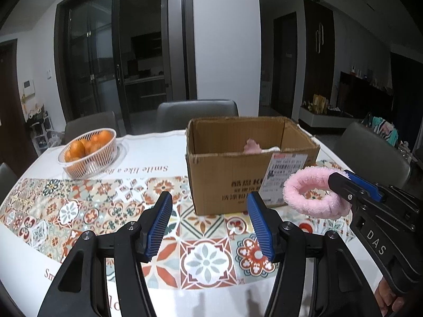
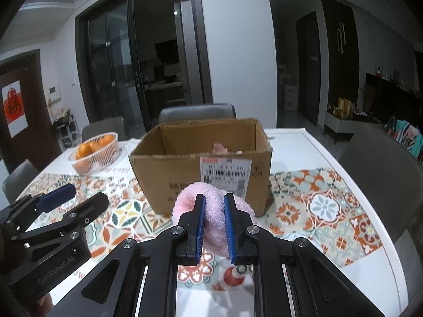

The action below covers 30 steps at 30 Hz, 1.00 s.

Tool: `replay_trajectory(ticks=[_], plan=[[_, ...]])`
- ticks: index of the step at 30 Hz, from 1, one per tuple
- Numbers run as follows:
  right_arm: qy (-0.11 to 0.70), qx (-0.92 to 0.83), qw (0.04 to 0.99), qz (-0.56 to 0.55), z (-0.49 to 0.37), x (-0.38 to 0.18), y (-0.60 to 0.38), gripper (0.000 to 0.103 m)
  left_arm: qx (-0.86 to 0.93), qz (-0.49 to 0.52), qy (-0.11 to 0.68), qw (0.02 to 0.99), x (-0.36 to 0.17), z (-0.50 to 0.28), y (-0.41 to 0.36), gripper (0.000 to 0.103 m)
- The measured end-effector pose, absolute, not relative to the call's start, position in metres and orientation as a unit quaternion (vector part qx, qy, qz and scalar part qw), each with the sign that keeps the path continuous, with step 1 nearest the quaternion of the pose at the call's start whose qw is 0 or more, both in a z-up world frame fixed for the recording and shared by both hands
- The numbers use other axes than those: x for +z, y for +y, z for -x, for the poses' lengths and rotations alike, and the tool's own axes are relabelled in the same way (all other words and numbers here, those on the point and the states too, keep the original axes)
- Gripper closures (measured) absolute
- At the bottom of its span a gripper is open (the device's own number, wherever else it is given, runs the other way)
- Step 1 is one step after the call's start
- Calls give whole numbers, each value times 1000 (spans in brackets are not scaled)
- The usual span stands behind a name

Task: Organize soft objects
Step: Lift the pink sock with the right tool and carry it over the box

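Right claw (image 2: 214,220) pinches the pink fluffy ring (image 2: 211,211) between its pads.

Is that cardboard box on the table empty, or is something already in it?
Not empty. The cardboard box is open at the top, and something pink and fluffy shows above its front wall. How much else lies inside cannot be told.

We see two black grippers: left gripper (image 1: 208,227) and right gripper (image 2: 214,224), each with ribbed blue pads, silver screws, white lettering at frame edges.
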State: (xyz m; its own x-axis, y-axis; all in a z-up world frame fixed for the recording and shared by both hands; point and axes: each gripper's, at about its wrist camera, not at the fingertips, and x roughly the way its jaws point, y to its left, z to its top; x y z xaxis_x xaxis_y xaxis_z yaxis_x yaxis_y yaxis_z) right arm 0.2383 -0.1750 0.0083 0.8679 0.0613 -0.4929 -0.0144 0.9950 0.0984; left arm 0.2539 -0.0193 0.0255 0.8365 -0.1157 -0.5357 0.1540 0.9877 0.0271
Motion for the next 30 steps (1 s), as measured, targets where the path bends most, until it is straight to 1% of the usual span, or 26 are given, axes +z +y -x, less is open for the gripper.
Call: replay_trajectory(ticks=[17,30], plan=[[199,19,979,-46,-263,46,-177,87,-72,-30,230,970,60,-282,-21,44],[177,27,983,-26,-304,55,-173,87,-62,-28,225,972,57,-319,-15,43]])
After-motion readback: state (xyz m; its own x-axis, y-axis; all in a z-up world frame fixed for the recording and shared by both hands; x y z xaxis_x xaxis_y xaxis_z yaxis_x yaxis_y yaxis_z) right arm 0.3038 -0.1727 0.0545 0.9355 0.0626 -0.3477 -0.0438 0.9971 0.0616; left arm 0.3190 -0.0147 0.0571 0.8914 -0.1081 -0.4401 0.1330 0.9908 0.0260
